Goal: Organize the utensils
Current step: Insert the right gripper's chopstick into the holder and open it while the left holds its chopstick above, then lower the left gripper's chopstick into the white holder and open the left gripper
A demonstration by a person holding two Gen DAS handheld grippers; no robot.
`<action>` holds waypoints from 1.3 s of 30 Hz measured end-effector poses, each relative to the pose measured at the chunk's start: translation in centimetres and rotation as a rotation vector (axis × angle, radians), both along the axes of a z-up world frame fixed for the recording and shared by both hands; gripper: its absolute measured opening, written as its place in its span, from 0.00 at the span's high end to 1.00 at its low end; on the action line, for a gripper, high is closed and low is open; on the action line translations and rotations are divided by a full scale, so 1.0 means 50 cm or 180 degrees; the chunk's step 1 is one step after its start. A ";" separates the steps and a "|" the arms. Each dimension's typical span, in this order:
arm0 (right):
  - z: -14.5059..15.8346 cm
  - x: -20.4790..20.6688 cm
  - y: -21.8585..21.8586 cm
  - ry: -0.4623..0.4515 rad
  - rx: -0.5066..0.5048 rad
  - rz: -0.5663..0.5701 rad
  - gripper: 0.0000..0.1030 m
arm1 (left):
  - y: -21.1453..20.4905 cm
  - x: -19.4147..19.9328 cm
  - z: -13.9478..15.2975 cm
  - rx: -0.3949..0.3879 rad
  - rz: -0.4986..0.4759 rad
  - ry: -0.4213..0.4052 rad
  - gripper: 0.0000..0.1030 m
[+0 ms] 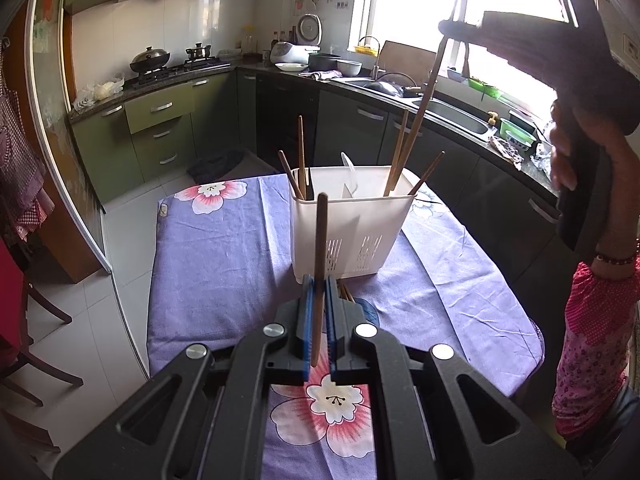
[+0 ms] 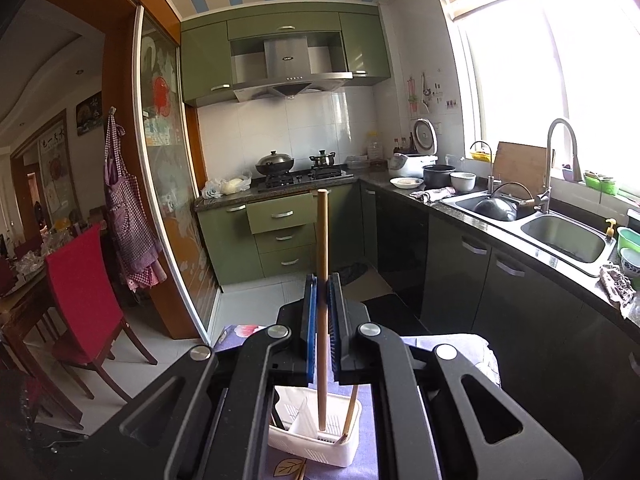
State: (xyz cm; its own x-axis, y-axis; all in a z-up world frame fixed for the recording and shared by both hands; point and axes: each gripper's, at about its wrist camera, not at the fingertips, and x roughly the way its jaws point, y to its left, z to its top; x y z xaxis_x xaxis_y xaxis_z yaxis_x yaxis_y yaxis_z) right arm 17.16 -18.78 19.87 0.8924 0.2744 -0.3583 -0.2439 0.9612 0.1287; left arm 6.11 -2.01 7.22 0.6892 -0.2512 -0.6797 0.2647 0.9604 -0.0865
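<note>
A white plastic utensil holder (image 1: 352,224) with dividers stands on the purple flowered table, holding several wooden chopsticks (image 1: 301,160). My left gripper (image 1: 319,284) is shut on a dark wooden chopstick (image 1: 320,248), held upright just in front of the holder. My right gripper (image 1: 452,26) is high above the holder's right side, shut on a long chopstick (image 1: 420,116) whose lower end reaches into the right compartment. In the right wrist view that gripper (image 2: 323,284) clamps the chopstick (image 2: 322,240) above the holder (image 2: 316,436). A few chopsticks (image 1: 346,292) lie on the cloth by the holder's base.
The purple flowered tablecloth (image 1: 224,264) covers the table. A dark counter with a sink (image 1: 456,114) runs along the right under the window. Green cabinets and a stove (image 1: 168,68) are at the back. A red chair (image 2: 84,292) stands at the left.
</note>
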 end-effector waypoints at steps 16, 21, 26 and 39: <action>-0.092 -0.072 -0.001 0.0023 0.0057 0.0154 0.88 | -0.003 0.019 0.031 -0.0035 -0.0028 -0.0033 0.94; -0.137 -0.187 -0.030 -0.0071 0.0028 0.0095 0.88 | -0.011 0.032 0.070 -0.0015 -0.0062 -0.0139 0.94; -0.224 -0.242 -0.072 0.0215 0.0172 0.0051 0.88 | -0.025 0.051 0.118 -0.0073 -0.0155 -0.0211 0.94; -0.367 -0.220 -0.136 0.0806 0.0449 -0.0017 0.86 | -0.064 0.116 0.274 -0.0124 -0.0149 -0.0648 0.94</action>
State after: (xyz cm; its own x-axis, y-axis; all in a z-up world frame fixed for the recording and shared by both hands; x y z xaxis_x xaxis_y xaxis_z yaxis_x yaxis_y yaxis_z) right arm 6.15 -25.57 1.50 0.7810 0.3328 -0.5285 -0.1818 0.9307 0.3173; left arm 11.92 -5.21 20.92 0.7982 -0.3096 -0.5168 0.3248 0.9436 -0.0636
